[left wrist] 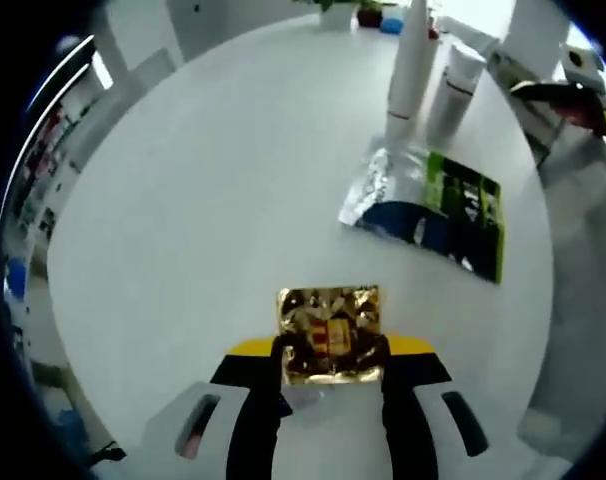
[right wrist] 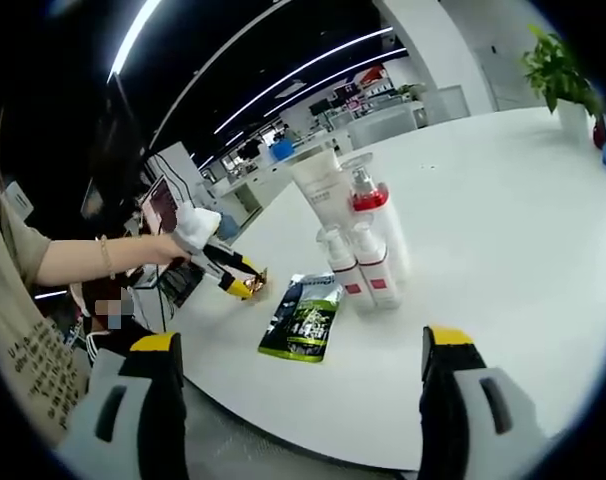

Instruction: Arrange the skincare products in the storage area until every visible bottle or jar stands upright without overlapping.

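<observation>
In the left gripper view, the left gripper (left wrist: 331, 368) pinches a shiny gold packet (left wrist: 329, 333) just above the white table (left wrist: 203, 200). A green pouch (left wrist: 430, 207) lies flat near two tall white bottles (left wrist: 428, 75).

In the right gripper view, the right gripper (right wrist: 301, 372) is wide apart, holding nothing. Small pump bottles (right wrist: 363, 262) stand beside the pouch.

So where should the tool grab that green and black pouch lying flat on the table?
Probably by an edge. The green and black pouch lies flat on the white table, so there is nothing tall to pinch. The open right tool could come in low from its near short end, away from the bottles standing behind it.
</observation>
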Tool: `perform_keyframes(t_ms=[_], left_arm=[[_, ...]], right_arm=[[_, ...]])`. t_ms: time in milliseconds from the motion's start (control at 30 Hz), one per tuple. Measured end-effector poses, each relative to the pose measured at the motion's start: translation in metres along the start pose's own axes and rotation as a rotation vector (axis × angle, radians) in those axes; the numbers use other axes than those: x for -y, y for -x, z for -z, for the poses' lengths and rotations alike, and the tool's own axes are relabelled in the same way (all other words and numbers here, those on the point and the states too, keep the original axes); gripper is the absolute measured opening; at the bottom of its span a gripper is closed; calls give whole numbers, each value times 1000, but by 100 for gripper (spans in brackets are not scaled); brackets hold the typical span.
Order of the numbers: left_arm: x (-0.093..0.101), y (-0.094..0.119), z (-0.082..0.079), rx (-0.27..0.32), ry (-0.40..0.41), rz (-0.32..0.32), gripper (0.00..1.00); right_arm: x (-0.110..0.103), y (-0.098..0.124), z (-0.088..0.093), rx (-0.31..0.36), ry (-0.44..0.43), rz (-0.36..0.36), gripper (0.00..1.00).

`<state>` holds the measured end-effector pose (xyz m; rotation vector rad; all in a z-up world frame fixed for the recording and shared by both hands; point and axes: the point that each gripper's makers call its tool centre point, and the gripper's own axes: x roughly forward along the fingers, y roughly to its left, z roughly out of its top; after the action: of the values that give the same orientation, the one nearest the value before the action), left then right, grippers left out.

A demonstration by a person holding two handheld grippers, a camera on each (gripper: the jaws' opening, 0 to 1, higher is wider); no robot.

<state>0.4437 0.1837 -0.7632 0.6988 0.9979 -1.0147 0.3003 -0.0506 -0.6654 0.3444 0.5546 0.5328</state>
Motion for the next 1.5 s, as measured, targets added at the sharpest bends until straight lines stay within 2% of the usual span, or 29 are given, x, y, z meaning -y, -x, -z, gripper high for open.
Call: perform_keyframes(t_ms=[367, 667, 833, 1100, 1500], left_arm=[[13, -10, -18, -18, -107, 51, 35], [12, -20, -20, -50, -184, 75, 35], [12, -24, -16, -71, -222, 86, 35], [16, -30, -18, -74, -292, 113, 36], [15, -31, -21, -63, -288, 118, 36]], right_arm=[[1, 1, -1, 11, -4, 4, 100], [3, 2, -3, 24, -10, 8, 100], [4, 3, -5, 34, -24, 10, 100], [4, 3, -4, 29, -25, 8, 100], [5, 3, -4, 32, -31, 11, 100]])
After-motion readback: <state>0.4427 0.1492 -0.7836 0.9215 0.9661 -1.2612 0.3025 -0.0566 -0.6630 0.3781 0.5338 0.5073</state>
